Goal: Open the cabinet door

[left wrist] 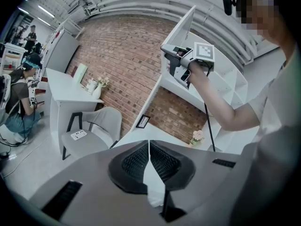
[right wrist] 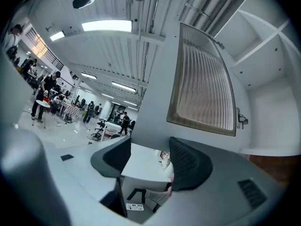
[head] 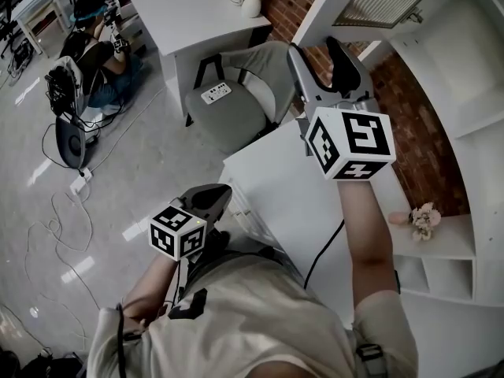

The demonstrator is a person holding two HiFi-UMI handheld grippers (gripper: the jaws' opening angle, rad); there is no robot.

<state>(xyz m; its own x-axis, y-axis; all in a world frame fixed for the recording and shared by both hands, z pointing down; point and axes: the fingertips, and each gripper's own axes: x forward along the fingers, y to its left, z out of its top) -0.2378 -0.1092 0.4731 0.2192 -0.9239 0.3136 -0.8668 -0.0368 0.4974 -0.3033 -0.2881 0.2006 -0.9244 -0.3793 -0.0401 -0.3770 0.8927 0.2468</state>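
While the right gripper (head: 315,53) is held high with jaws apart and nothing between them, the left gripper (head: 209,199) sits low by the person's waist, jaws pressed together, empty. White-framed cabinet door with ribbed glass panel (right wrist: 202,84) stands swung out from the white wall cabinet (head: 472,77), just above the right jaws; can't tell if they touch. Low open cabinet shelf (head: 449,246) holds a small pink flower bunch (head: 425,219) at its back edge by the brick wall. White desk (head: 181,6) carries a white vase of flowers (head: 252,2) at its wall-side corner. Grey chair (head: 236,116) holds a white power strip (head: 216,93) on its seat.
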